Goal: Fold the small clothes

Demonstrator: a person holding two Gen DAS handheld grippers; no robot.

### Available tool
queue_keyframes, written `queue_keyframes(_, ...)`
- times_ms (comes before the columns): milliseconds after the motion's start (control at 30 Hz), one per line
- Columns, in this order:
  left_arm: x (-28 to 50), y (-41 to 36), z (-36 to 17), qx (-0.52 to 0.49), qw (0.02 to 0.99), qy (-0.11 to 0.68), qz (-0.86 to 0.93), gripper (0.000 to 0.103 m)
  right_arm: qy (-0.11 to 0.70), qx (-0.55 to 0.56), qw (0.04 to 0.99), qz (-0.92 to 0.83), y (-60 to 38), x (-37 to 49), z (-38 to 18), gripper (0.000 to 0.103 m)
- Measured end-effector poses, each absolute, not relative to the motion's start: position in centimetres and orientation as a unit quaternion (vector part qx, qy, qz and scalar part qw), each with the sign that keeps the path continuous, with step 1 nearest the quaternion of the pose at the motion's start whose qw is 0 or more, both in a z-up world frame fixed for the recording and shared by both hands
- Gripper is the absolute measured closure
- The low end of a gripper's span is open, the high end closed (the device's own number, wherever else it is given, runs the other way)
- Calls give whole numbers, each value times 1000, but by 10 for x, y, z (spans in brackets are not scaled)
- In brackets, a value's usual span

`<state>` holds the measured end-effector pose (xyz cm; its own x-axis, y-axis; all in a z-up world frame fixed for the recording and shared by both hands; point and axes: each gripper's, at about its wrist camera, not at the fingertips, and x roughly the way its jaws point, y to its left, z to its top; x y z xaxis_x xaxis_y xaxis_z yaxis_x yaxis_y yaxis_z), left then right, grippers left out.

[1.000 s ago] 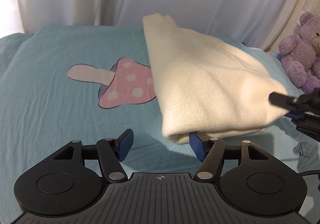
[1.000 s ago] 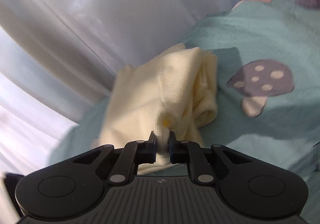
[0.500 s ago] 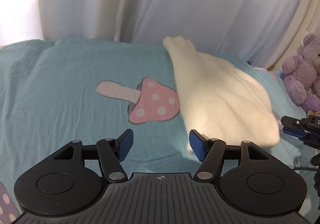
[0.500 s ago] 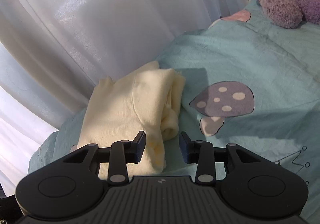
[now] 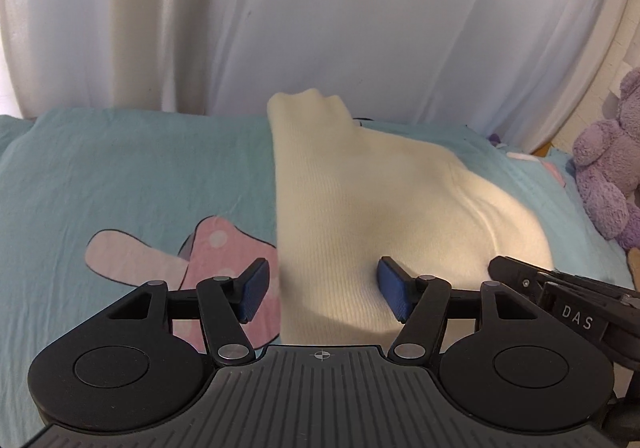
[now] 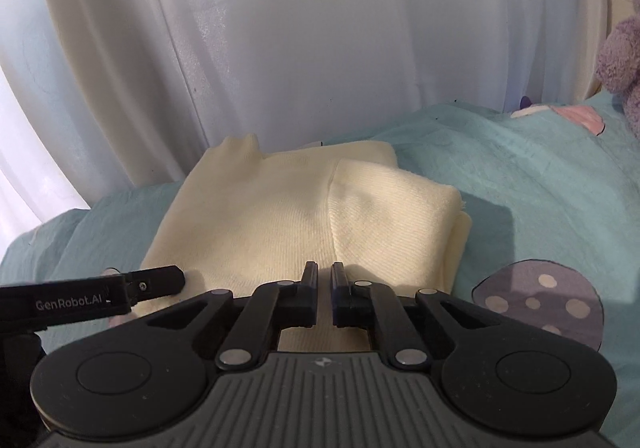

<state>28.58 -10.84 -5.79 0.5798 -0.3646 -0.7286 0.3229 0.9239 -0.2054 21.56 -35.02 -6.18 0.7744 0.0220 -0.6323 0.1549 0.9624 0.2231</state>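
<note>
Black left tongs [image 6: 152, 282] read "GenRobot.AI", right tongs [image 5: 520, 276] "DAS".

A teal mushroom-print bedsheet [image 5: 120, 176] carries a folded cream sweater [image 5: 360, 208] and purple teddy bear [image 5: 608, 168].

Legible markings, two found. Left wrist view: white letters "DAS" on the black side of the right gripper [image 5: 576, 304], at the lower right edge. Right wrist view: white lettering "GenRobot.AI" on the black side of the left gripper [image 6: 92, 298], at the lower left. No other text readable.
</note>
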Motion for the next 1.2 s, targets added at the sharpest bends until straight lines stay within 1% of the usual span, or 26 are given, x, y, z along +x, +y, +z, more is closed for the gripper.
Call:
queue_keyframes(100, 289, -111, -68, -16, 891, 411, -193, 25, 303, 94, 948, -32, -347, 207, -76, 102)
queue_keyframes(200, 289, -110, -69, -19, 891, 411, -194, 24, 302, 98, 948, -36, -344, 207, -73, 102)
queue_keyframes(267, 291, -106, -67, -23, 888, 414, -200, 24, 307, 125, 943, -24, -352, 206, -68, 102)
queue_keyframes(333, 294, -101, -67, -33, 883, 419, -206, 24, 305, 177, 935, -12, -368, 199, -61, 100)
queue_keyframes(367, 295, -97, -67, -40, 881, 423, -209, 24, 301, 199, 933, -11, -376, 194, -59, 89)
queue_keyframes(400, 297, -94, -66, -50, 877, 427, -214, 24, 295, 219, 930, -20, -388, 188, -56, 80)
queue_keyframes(467, 300, -85, -63, -74, 869, 437, -221, 25, 287, 245, 925, -35, -410, 180, -52, 48)
queue_keyframes(500, 303, -79, -61, -89, 865, 439, -226, 27, 291, 257, 920, -51, -423, 177, -52, 41)
queue_keyframes(533, 306, -73, -61, -103, 862, 441, -230, 28, 295, 271, 915, -56, -434, 176, -53, 38)
queue_keyframes(667, 331, -47, -66, -189, 832, 466, -233, 31, 322, 438, 839, -3, -492, 181, -82, 39)
queue_keyframes(700, 338, -45, -69, -199, 822, 475, -243, 32, 327, 468, 821, 9, -499, 185, -91, 39)
queue_keyframes(733, 344, -45, -72, -204, 814, 483, -250, 34, 333, 483, 810, 16, -503, 189, -97, 39)
queue_keyframes(967, 363, -61, -86, -211, 785, 510, -283, 34, 355, 484, 798, 47, -494, 220, -110, 42)
queue_keyframes(1033, 365, -68, -89, -209, 782, 513, -286, 36, 359, 484, 796, 57, -490, 229, -111, 42)
queue_keyframes(1133, 363, -75, -89, -197, 784, 511, -292, 41, 369, 480, 793, 68, -483, 243, -112, 52)
queue_keyframes(1200, 362, -80, -88, -186, 788, 510, -291, 42, 375, 467, 798, 72, -475, 249, -113, 55)
